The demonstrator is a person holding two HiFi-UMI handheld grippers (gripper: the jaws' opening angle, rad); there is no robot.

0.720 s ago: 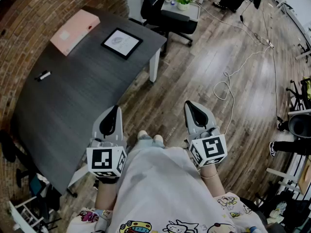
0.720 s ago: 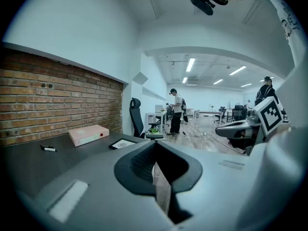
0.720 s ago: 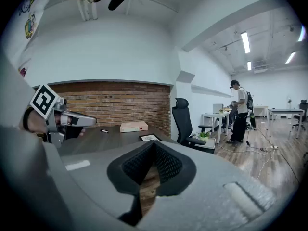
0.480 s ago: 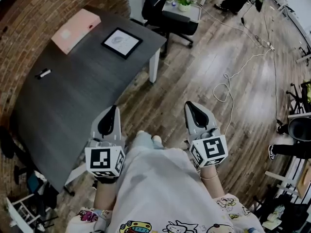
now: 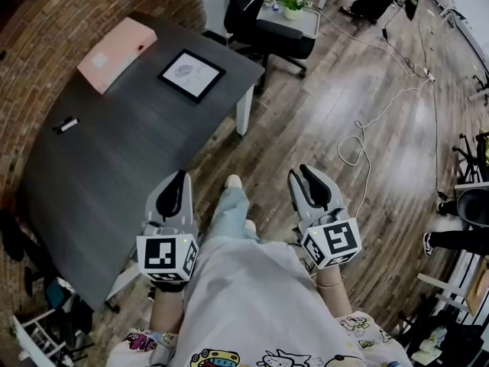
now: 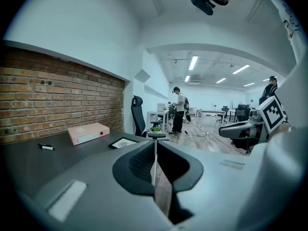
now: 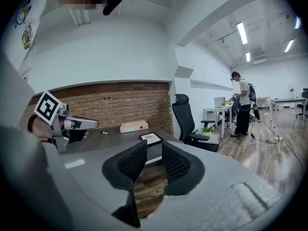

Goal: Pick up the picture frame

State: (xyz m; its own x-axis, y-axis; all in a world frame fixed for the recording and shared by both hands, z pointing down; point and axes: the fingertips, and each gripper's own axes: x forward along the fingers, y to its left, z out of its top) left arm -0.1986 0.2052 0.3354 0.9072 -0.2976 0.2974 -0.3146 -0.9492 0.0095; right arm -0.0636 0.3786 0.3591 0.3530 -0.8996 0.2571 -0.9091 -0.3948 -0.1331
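Grippers are held out in front of the body, side by side and tipped slightly downward, and nothing is carried in either. On the left gripper [image 5: 177, 180] the jaws are seen pressed together, only a hairline slit between the pads, with nothing pinched. On the right gripper [image 5: 303, 174] the jaws are spread partway, and through the gap only wooden floor [image 5: 321, 113] and the table's edge are seen.

The picture frame [image 5: 192, 75] is found lying flat on the dark table [image 5: 114, 174], up near the far corner, black border around a pale sheet. It is set well apart from both grippers. A pink box [image 5: 118, 46] is laid just beyond it toward the brick wall [image 5: 46, 21], not touching it, and a marker [image 5: 66, 125] is spotted further along the tabletop by the wall.

A black office chair [image 5: 256, 6] is parked past the table's far end, with a small potted plant [image 5: 290, 3] beside it. A pale cable [image 5: 355, 140] is looped across the floor. One foot [image 5: 233, 182] is put forward between the two grippers.

In the left gripper view the picture frame [image 6: 122, 142] is picked out ahead and to the left of the pressed-together jaws; in the right gripper view the picture frame [image 7: 152, 137] is lined up just above the gap.
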